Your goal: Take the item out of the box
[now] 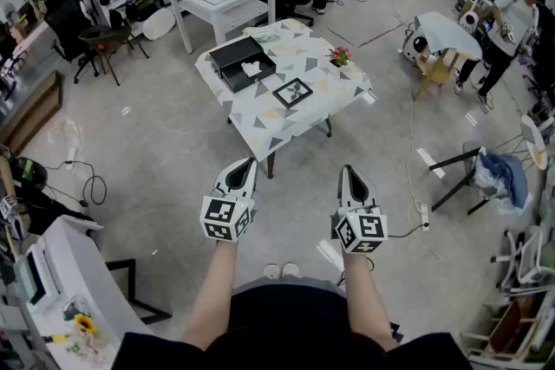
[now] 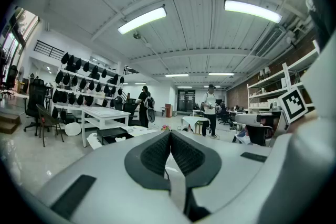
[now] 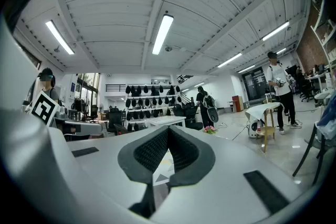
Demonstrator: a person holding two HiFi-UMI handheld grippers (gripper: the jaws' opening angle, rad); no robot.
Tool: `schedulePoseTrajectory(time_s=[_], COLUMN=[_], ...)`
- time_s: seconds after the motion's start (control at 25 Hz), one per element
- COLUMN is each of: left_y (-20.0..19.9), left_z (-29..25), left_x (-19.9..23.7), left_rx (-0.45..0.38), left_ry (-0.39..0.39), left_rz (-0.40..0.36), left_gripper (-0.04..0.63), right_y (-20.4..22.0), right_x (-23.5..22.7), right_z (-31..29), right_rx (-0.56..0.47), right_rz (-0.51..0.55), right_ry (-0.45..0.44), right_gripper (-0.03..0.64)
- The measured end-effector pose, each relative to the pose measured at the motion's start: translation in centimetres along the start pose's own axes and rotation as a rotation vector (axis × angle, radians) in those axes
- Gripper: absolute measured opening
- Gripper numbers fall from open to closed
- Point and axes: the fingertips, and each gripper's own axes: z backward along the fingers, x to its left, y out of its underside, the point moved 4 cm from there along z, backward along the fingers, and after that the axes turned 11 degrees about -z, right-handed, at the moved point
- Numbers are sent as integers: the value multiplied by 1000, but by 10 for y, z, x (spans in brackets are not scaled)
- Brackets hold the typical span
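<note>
Both tongs held low over bare floor (image 1: 156, 153), well short of the bench (image 1: 299, 119). Left tongs (image 1: 245, 165): tips pressed together, nothing between. Right tongs (image 1: 349, 174): same, closed & empty. Black box (image 1: 224, 56) sits open on bench's far-left part, at approx 12 o'clock from left tongs and betw. 10 and 11 from right, so left is nearer. Long axis roughly 9-to-3, right end tipped away. White item (image 1: 251, 68) lies inside box; prob. cloth or crumpled paper, too small to tell. Picture frame (image 1: 293, 92) at 4 o'clock from box, flowers (image 1: 340, 56) at 3 o'clock. Reach looks too long from here. Frame sits near right tongs' line in; left approach looks freer.
</note>
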Motion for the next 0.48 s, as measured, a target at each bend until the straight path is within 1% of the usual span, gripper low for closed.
schedulePoseTrajectory(time_s=[0.48], left_y=[-3], left_z=[7], left_x=[0], left_rx=[-14], left_ry=[1], left_rz=[11], left_gripper=[20], right_y=[2], right_x=[5], right_z=[4], right_rx=[11], right_rz=[-8], right_ry=[2], right_gripper=[0])
